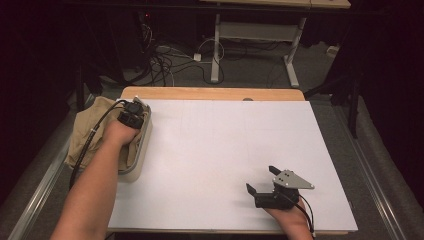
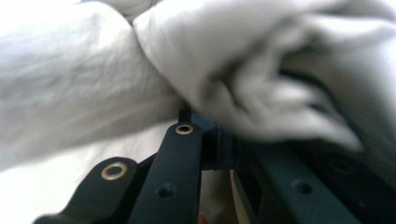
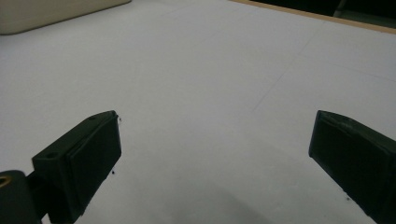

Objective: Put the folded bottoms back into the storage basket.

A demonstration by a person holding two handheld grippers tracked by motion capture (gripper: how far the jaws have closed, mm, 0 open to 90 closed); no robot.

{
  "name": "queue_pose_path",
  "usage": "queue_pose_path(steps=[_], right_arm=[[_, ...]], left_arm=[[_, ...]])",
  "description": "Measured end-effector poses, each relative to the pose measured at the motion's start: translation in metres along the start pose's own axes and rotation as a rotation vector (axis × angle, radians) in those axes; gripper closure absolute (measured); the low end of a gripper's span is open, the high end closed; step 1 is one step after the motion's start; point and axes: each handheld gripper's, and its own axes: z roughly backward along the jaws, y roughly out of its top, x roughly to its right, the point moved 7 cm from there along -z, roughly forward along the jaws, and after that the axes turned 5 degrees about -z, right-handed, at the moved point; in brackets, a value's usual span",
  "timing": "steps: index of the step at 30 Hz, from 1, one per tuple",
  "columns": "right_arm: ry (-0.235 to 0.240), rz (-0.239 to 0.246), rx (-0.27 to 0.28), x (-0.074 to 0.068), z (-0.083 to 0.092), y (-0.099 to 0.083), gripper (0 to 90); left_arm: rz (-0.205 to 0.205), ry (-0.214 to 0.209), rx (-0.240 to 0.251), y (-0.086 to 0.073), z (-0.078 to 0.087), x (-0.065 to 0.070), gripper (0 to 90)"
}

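Item: crumpled beige cloth (image 1: pixel 85 135), soft fabric, bunched in folds, lying in and spilling over the far-left side of a shallow cream-coloured plastic tray (image 1: pixel 141 152) at the left edge of the table; part of the cloth hangs past the tray toward the left. In the left gripper view the fabric (image 2: pixel 140 70) appears pale and creased, pressed right up against the jaw tips. Left gripper (image 1: pixel 131 115): black, two-jaw, cable trailing back along the forearm, pointed down into the cloth at the far end of the tray; jaws drawn together, closed on a fold of the fabric. Right gripper (image 1: pixel 263 180): black, two-jaw, topped by a grey three-cornered plate, held at the near right of the table, well apart from tray and cloth; jaws spread wide with nothing between them, bare surface visible in the gap (image 3: pixel 212 154). Support: flat white sheet-covered tabletop (image 1: pixel 225 145) with a light wooden edge along the far side. Beyond: grey carpeted floor with cables and the white legs of another desk.
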Motion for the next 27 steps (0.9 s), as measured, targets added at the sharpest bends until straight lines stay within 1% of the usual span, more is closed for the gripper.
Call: queue_pose_path(steps=[3,5,6,9,11,14,17,20,21,22,25,27], right_arm=[[0.000,0.000,0.004,0.000,0.001,0.000,3.9],[0.000,0.004,0.004,-0.001,0.001,0.000,4.1],[0.001,0.004,0.004,-0.001,0.001,0.000,4.2],[0.004,0.006,0.005,-0.002,0.002,0.000,4.5],[0.006,0.009,0.008,-0.003,0.002,0.001,4.6],[0.010,0.014,0.009,-0.005,0.002,0.002,4.7],[0.013,0.018,0.005,-0.006,0.001,0.002,4.7],[0.022,0.019,0.005,-0.008,0.000,0.001,4.7],[0.025,0.017,0.006,-0.009,0.000,0.002,4.7],[0.027,0.017,0.008,-0.009,0.000,0.002,4.7],[0.033,0.009,0.013,-0.009,0.001,0.003,4.7],[0.038,0.003,0.016,-0.010,0.001,0.003,4.8]], left_arm=[[-0.004,0.002,0.017,-0.005,0.021,-0.001,87.2],[-0.001,0.008,0.033,-0.011,0.037,-0.005,87.1],[0.004,0.017,0.039,-0.014,0.044,-0.008,87.1],[0.017,0.064,0.042,-0.025,0.064,-0.020,87.2],[0.037,0.089,0.063,-0.031,0.076,-0.029,87.1],[0.092,0.127,0.083,-0.038,0.087,-0.044,86.0],[0.117,0.173,0.063,-0.045,0.088,-0.058,86.0],[0.116,0.222,0.027,-0.048,0.082,-0.068,87.6],[0.120,0.227,0.024,-0.048,0.079,-0.071,87.6],[0.121,0.236,0.011,-0.048,0.075,-0.073,87.6],[0.117,0.285,-0.038,-0.048,0.060,-0.081,87.7],[0.135,0.314,-0.053,-0.047,0.051,-0.085,87.7]])
